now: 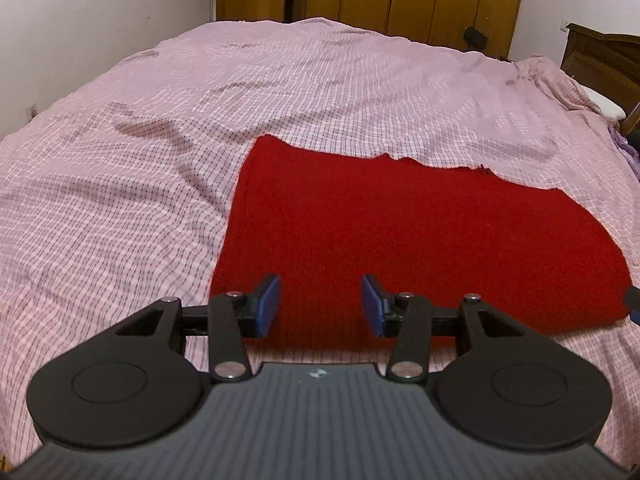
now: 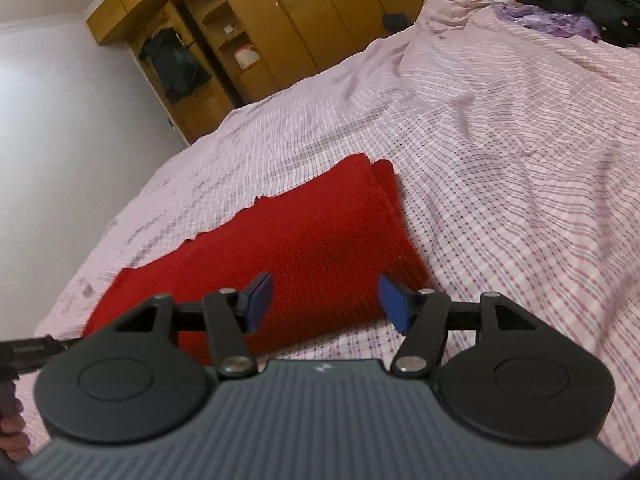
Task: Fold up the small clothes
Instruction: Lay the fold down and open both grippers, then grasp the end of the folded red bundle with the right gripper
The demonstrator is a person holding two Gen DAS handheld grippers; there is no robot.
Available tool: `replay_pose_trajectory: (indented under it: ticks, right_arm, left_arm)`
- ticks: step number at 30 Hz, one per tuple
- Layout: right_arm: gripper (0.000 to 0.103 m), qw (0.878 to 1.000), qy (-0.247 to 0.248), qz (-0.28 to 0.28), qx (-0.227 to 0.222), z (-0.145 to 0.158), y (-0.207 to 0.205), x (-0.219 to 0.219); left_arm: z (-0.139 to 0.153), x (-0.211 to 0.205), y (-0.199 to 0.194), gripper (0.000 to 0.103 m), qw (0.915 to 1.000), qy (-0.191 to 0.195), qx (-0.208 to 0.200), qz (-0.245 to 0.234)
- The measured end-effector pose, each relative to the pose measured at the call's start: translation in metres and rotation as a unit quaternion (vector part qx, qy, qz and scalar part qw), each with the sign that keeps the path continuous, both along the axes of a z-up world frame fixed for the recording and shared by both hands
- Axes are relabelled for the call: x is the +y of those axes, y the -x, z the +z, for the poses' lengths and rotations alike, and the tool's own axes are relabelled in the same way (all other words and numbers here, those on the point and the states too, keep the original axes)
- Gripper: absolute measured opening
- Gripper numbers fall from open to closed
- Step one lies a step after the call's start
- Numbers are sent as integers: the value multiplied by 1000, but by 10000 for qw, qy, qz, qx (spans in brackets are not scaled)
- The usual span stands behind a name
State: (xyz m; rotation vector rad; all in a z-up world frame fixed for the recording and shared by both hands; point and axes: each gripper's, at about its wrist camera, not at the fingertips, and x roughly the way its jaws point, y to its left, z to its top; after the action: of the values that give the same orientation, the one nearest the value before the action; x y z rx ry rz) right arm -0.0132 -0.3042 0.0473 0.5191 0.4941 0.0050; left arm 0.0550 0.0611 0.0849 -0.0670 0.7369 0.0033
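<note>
Now the red cloth (image 1: 400, 240) lies folded flat on the pink checked bed (image 1: 160, 140). Both the left tongs (image 1: 321, 306) and the right tongs (image 2: 326, 302) are apart over its near edge, holding nothing.

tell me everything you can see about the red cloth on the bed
The red cloth is a deep red, fuzzy knit-looking piece, folded into a rough rectangle and lying flat on the pink checked bedsheet. Its far edge is slightly ragged and uneven. In the right wrist view the right end shows stacked layers. Both tongs, left and right, sit open at its near edge; nothing grips it.
</note>
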Motion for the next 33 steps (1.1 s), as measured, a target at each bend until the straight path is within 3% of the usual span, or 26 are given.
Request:
replay_pose_trajectory:
  ticks: [3, 7, 20, 25, 33]
  right_arm:
    - [62, 9997, -206, -132, 3, 4, 12, -1]
    - [77, 9974, -617, -372, -48, 4, 26, -2]
    - [78, 9895, -1226, -705, 292, -24, 28, 4]
    - [84, 9895, -1235, -730, 196, -28, 27, 7]
    - [84, 9855, -1620, -504, -1, -29, 25, 16]
  left_arm:
    - [2, -1, 12, 56, 9999, 8, 44, 105]
    - [-1, 2, 24, 61, 9996, 42, 108, 242]
    - [-17, -2, 32, 66, 9988, 78, 409, 266]
    - [-25, -7, 29, 66, 9984, 60, 510, 223]
    - [-30, -11, 24, 66, 9981, 24, 583, 214]
